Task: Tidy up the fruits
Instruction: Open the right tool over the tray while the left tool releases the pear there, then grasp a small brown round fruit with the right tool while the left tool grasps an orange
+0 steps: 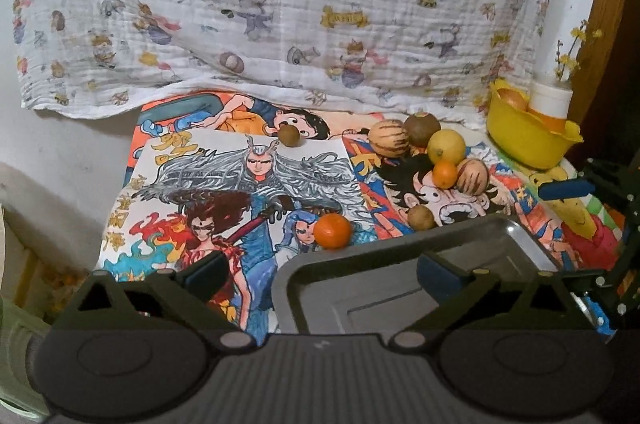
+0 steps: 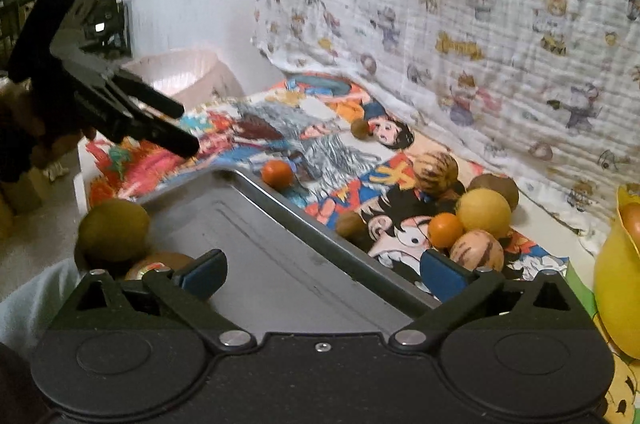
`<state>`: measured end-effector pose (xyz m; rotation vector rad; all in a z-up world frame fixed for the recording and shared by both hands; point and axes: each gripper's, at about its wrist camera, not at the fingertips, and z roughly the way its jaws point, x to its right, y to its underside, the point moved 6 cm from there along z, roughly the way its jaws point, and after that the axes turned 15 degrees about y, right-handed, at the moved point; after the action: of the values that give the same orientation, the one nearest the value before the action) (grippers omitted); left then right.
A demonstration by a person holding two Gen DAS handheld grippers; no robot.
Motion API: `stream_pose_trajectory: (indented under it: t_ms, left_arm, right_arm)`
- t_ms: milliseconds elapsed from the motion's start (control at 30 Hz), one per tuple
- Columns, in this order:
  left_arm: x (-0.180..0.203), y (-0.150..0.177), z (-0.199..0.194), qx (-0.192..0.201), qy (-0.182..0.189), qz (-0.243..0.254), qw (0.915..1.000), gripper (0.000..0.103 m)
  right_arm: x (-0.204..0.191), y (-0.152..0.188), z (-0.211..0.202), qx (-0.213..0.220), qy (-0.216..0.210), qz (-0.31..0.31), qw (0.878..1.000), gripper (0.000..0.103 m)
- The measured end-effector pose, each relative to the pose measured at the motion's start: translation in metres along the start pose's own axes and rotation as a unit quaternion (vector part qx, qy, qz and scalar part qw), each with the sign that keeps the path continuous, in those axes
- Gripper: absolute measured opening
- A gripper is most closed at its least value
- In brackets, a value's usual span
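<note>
Both pairs of fingers, the left gripper (image 1: 326, 274) and the right gripper (image 2: 322, 270), stand wide apart and empty above the grey metal tray (image 2: 264, 264), which holds a green-brown fruit (image 2: 114, 230) in its near left corner. Beyond the tray's far rim, on cartoon posters (image 1: 256, 184) whose yellow hand-lettered characters stay unreadable, lie a lemon (image 1: 446, 146), striped melons (image 1: 388, 138), brown fruits (image 1: 421, 130) and oranges (image 1: 332, 230). A yellow bowl (image 1: 524, 140) sits at the tabletop's far right corner.

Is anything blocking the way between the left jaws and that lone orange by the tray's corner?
Nothing visible does. The left gripper stands open above the tray, and the orange sits just beyond the rim.
</note>
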<state>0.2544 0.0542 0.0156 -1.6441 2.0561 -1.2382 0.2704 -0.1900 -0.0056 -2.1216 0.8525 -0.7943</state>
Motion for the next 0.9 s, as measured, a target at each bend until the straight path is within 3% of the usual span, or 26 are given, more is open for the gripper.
stream_pose_trajectory:
  t_ms: [267,700,900]
  left_arm:
    - [-0.011,-0.01,0.018,-0.027,-0.003,0.008,0.9996,0.102]
    - [-0.019,-0.015,0.057,-0.064,0.013,0.023,0.9976,0.102]
    - [-0.026,-0.018,0.077,-0.073,0.026,0.018,0.9968,0.102]
  right_arm:
    - [0.002,-0.001,0.024,-0.034,0.006,-0.024,0.999,0.102]
    - [0.007,-0.015,0.058,-0.03,0.004,-0.027,0.999,0.102]
    - [0.007,-0.021,0.077,-0.025,-0.007,-0.013,1.0,0.094]
